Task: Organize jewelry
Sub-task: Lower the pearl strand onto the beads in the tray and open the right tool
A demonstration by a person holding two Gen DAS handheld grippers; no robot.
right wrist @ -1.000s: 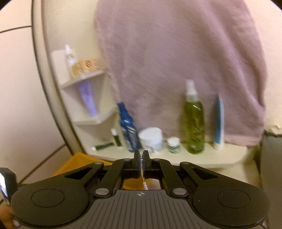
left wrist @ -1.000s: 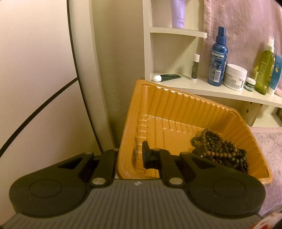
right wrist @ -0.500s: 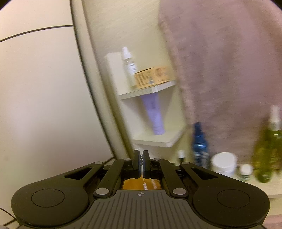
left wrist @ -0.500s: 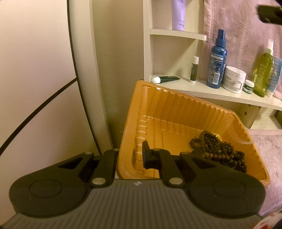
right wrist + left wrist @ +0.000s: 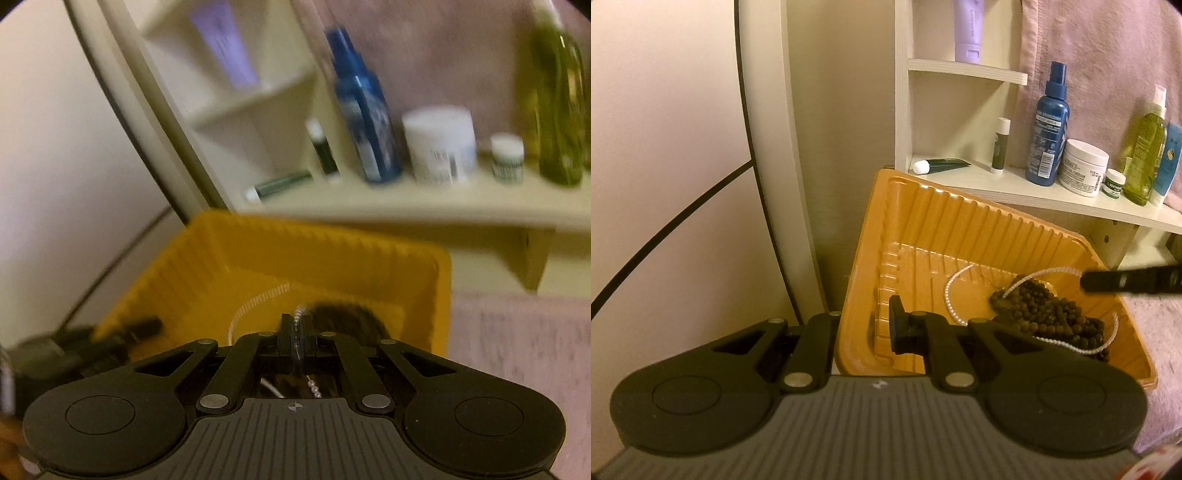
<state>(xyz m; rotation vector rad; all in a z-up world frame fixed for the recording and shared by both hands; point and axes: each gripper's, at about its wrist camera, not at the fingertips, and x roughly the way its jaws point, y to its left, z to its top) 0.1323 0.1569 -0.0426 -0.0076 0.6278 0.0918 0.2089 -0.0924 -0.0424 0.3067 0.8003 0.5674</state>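
My left tool [image 5: 882, 328] clamps the orange tray's [image 5: 923, 206] near wall; my right tool [image 5: 297, 332], closed on a pearl strand [image 5: 951, 291], holds it trailing across dark beads [image 5: 1049, 314] inside the tray.

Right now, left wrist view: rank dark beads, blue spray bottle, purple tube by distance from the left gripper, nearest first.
1. Dark beads: in the orange tray whose wall the left gripper clamps, just to its right.
2. Blue spray bottle: standing on the lower shelf, behind the tray.
3. Purple tube: on the upper shelf, highest and farthest.
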